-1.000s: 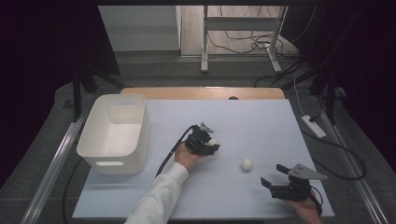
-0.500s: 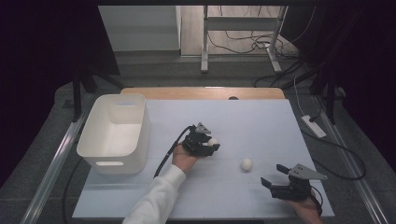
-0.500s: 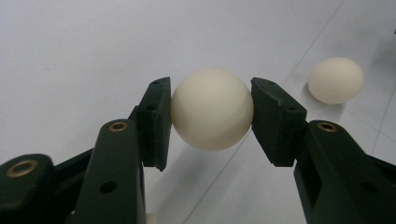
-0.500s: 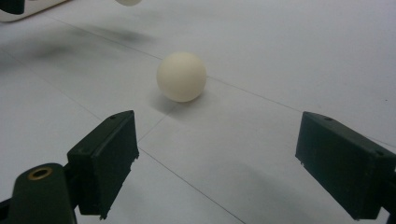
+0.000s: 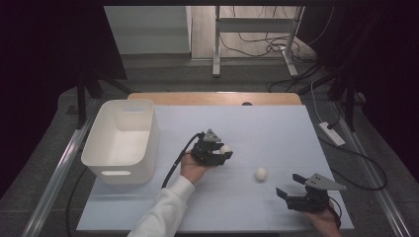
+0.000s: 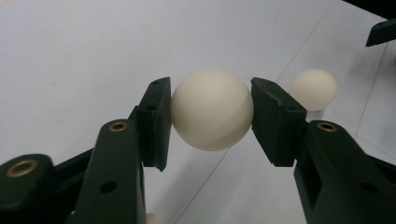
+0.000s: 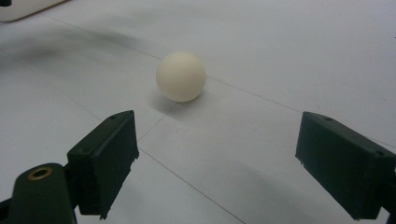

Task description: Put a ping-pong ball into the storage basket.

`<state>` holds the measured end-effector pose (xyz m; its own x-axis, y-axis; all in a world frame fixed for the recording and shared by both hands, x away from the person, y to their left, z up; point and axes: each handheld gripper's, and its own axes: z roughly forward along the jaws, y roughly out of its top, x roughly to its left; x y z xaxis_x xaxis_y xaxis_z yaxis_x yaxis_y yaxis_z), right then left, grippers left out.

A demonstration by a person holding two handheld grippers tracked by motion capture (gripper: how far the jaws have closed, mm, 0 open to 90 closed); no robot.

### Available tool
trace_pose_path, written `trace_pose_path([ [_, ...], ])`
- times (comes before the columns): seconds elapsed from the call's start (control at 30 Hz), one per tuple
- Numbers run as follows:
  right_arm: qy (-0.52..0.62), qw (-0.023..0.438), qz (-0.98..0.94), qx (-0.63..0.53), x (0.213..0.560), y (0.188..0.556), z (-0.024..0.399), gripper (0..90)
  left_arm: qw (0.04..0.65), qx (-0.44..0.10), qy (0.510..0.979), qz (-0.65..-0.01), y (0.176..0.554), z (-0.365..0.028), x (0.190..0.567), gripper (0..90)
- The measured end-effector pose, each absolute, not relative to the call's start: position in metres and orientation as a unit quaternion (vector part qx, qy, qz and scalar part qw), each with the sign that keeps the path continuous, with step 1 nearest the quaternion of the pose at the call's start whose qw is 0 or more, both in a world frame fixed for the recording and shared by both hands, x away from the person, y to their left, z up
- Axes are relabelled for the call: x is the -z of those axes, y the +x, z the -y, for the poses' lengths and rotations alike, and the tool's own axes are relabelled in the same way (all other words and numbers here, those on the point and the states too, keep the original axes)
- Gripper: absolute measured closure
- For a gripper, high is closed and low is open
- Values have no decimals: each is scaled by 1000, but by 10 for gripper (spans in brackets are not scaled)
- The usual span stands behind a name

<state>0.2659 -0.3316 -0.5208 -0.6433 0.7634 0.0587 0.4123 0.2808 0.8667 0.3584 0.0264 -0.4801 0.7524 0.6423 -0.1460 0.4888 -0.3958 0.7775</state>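
A cream-white ball point(image 6: 211, 109) sits clamped between the two black jaws of my left gripper point(image 6: 211, 114), lifted a little off the white table point(image 5: 276, 133). From above, that left gripper point(image 5: 223, 150) and its ball point(image 5: 226, 149) are near the table's middle. A second white ball point(image 5: 261, 173) lies loose on the table to its right; the same second ball point(image 7: 180, 76) rests ahead of my right gripper point(image 7: 224, 163), whose jaws stand wide apart with nothing between them. That right gripper point(image 5: 289, 186) is near the front right corner.
A white plastic bin point(image 5: 122, 140) stands on the left part of the table. A wooden strip point(image 5: 212, 98) runs along the far edge. Cables and a power strip point(image 5: 332, 133) lie on the floor to the right.
My left gripper has risen slightly and shifted a little with the ball held in it. The loose ball and the right gripper have stayed put.
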Motion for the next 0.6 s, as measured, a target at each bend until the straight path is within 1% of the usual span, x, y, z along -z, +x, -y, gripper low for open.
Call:
trace_pose_path([
  [0.6,379,190,-777,-465,521,266,332,125,461,-97,822,-320,347,-35,469,509],
])
